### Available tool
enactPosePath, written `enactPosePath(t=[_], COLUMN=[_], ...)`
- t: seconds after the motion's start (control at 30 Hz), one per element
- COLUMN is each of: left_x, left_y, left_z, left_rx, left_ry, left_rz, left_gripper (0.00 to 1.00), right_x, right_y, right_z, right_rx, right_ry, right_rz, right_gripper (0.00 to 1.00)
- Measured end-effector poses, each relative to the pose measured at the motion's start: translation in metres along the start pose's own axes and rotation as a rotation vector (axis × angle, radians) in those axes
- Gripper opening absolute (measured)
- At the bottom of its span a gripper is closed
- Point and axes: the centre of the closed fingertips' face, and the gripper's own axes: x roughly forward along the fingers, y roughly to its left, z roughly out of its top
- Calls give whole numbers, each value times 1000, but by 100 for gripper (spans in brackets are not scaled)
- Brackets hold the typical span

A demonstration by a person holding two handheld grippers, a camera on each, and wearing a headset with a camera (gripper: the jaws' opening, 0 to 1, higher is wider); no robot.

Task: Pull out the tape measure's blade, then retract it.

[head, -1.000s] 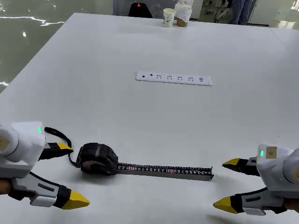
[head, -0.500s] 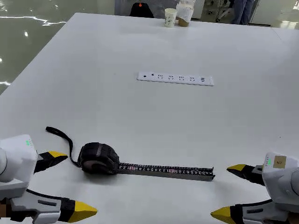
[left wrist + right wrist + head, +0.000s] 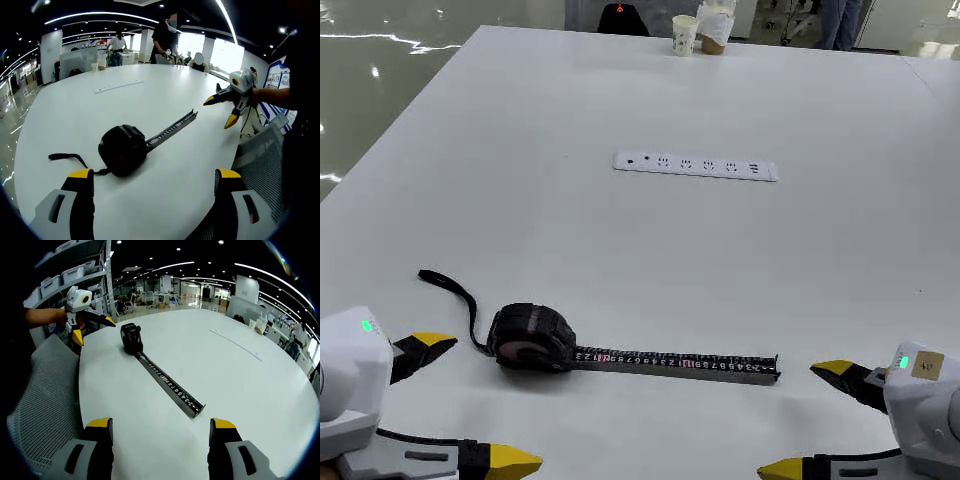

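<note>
1. Your left tool (image 3: 492,402) gapes wide and empty. The black, round-cased tape measure (image 3: 528,338) lies on the table (image 3: 620,230) just ahead of its jaws.
2. The dark, numbered blade (image 3: 675,362) lies drawn out flat, with its hooked end just ahead of your right tool (image 3: 788,418), which is also wide and empty.

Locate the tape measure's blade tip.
Head view: the blade tip lies on the table near its front edge, just left of the open right gripper, extended rightward from the black case.
</note>
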Motion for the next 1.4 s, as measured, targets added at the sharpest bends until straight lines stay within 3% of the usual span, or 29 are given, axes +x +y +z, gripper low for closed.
enactPosePath(t=[0.3,0.73,1.1,1.4], left_x=[0,-4,-5,-7], left_y=[-8,-10,-15,-16], left_z=[4,9,7,6], left_rx=[-23,-73,-96,-125], left_ry=[-34,-83,-72,-85], left_rz=[25,94,156,200], left_gripper=[99,99,99,99], right_x=[0,-3,-8,-12], right_y=[10,23,27,35], right_z=[8,18,30,35], right_rx=[46,140,213,242], right_ry=[-35,-79,-126,-141], right_rz=[-36,-95,-177,-199], right_gripper=[84,92,97,98])
